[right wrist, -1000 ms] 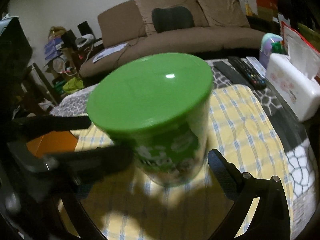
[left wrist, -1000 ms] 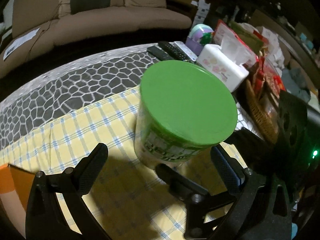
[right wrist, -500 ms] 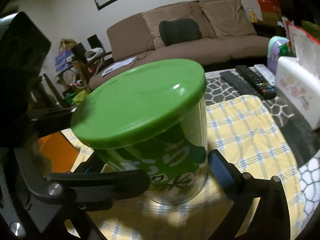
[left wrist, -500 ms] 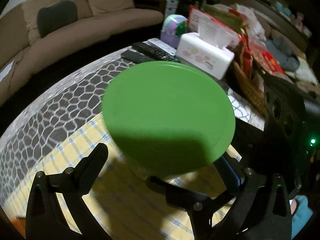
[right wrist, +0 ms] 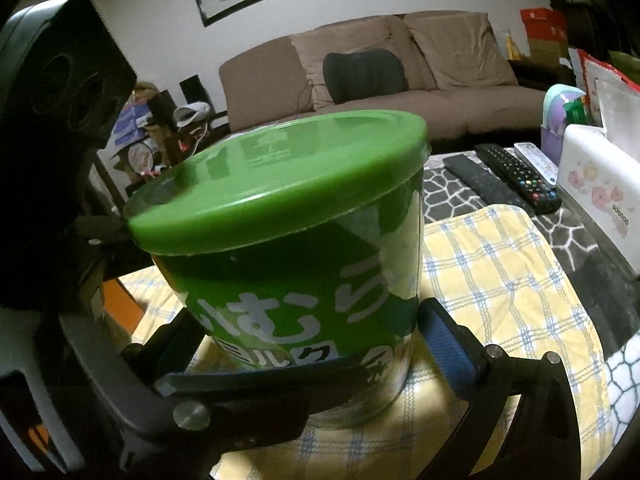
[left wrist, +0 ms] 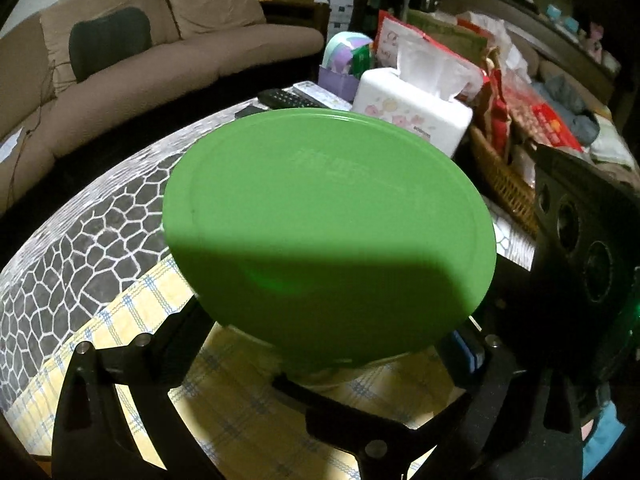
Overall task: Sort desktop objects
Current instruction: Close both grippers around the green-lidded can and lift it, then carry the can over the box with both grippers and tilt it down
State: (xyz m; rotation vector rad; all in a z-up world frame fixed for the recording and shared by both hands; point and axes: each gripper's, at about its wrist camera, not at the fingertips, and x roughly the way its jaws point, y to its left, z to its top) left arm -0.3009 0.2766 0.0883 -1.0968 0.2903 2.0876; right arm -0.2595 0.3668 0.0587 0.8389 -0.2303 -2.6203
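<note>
A dim living room lay behind the work: a brown sofa (right wrist: 384,92) along the wall and a desk (left wrist: 72,232) covered in a grey crackle-patterned cloth, with a yellow checked cloth (right wrist: 500,280) spread over the near part. At the far right edge sat a white tissue box (left wrist: 416,120), some remote controls (right wrist: 508,176) and a wicker basket (left wrist: 504,184) of packets.

The thing in hand was a clear tub with a green lid (right wrist: 288,248), standing on the yellow checked cloth. The right claw (right wrist: 304,344) straddled its lower body, the blue-padded finger against the right side and the other finger passing the left side; it looked closed on the tub, though whether it was pressing firmly could not be made out. The left claw (left wrist: 320,340) came in from the other side with its fingers either side of the tub beneath the lid. The lid hid their tips in that view, so I could not tell whether it gripped or only bracketed.

By my reading the step was the pick-up of the tub, with both claws placed low on its wall and the tub not clearly off the cloth. The next move would call for a firm, level squeeze before lifting, since the smooth round wall could slip or tip, then a carry clear of the tissue box and remotes to wherever it belongs.
</note>
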